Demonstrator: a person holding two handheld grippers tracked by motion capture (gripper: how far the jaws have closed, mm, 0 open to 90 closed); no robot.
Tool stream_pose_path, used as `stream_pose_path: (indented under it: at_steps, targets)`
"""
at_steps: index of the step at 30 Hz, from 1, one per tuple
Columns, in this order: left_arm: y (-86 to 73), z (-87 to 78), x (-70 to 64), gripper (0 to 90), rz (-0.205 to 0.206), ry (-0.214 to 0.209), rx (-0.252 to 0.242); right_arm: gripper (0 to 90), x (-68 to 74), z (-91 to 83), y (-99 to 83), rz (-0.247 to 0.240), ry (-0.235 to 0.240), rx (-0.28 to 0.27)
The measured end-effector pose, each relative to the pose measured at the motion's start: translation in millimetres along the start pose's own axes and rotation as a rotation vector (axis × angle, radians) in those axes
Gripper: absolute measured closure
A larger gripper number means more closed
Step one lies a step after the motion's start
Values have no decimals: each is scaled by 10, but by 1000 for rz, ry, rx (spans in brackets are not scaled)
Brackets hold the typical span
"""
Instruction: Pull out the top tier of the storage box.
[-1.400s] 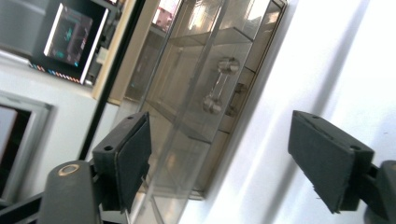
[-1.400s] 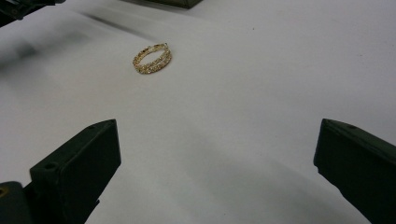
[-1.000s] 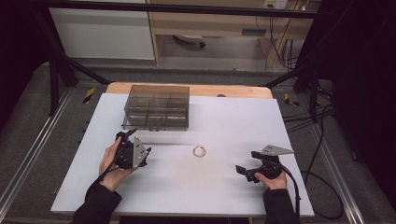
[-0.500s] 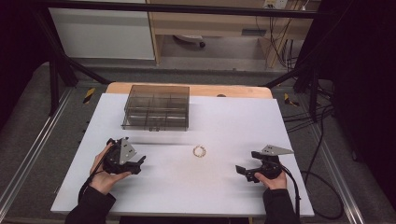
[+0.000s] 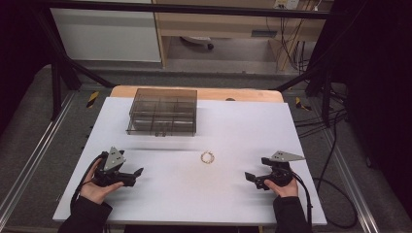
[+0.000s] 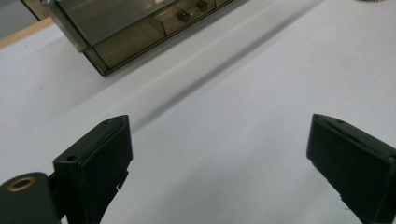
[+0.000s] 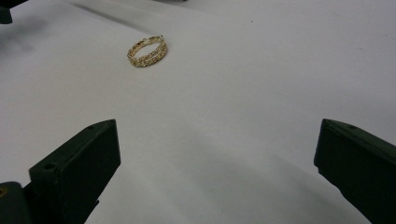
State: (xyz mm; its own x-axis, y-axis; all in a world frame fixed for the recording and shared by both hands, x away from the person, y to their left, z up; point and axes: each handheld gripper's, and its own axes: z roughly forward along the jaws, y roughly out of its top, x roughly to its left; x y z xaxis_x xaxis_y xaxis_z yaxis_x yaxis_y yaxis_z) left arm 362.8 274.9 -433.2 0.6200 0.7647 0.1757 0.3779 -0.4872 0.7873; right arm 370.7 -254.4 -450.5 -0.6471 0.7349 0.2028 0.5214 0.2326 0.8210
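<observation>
**Both claws wide open, bracelet lying free**

High view: the left gripper (image 5: 127, 175) and right gripper (image 5: 253, 179) rest low on the white table (image 5: 233, 126), well apart. A gold bracelet (image 5: 207, 157) lies between them, nearer the right one. A smoky plastic box (image 5: 163, 111) sits farther back.

Left gripper view: jaws spread wide, holding nothing; the box (image 6: 135, 32) lies ahead.

Right gripper view: jaws spread wide, empty; the bracelet (image 7: 147, 51) lies ahead, untouched.

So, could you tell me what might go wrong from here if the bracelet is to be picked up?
The gold bracelet lies flat on the smooth white table, so the jaws of the right gripper could push it along rather than catch it. It is thin and looped, so a grip on one strand may slip. The clear box stands well beyond it, so the carry would be long.
</observation>
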Motion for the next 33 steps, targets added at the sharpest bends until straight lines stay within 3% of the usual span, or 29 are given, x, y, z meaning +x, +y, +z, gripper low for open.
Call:
stream_pose_path:
  at_steps: [13,33]
  targets:
    - [-118,-46,100,51,-74,-101,-13,9,20,14,14,7,-18,-10]
    - [-178,-26,150,39,-122,-143,-4,6,173,155,125,-5,-45,-3]
